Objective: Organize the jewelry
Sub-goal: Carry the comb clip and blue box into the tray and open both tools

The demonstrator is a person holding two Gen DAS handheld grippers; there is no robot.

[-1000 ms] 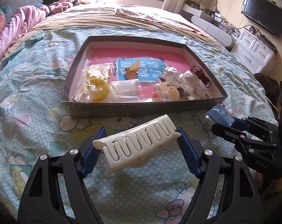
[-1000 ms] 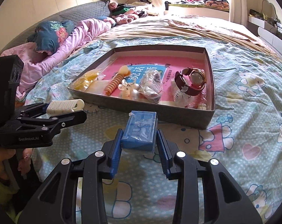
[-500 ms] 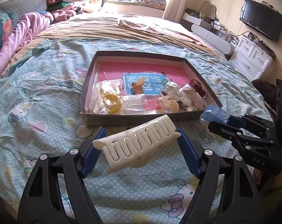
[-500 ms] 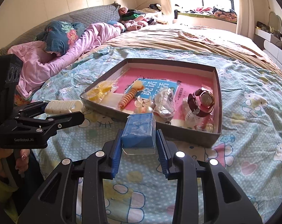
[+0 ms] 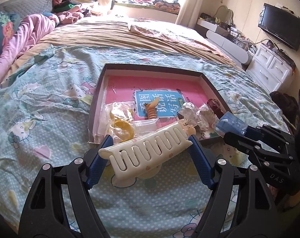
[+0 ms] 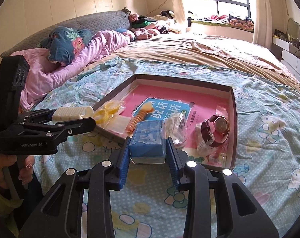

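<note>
Hair claw (image 5: 150,152) clamped in L gripper (image 5: 150,154); blue box (image 6: 148,138) in R gripper (image 6: 148,148).

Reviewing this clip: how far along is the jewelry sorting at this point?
Partway. Already in the box: a watch, a spiral hair tie, yellow rings in a bag and other small bagged pieces. In hand: the left tongs grip a white hair clip, and the right tongs grip a small blue case, both above the bedspread in front of the box. Left: setting those two down.
</note>
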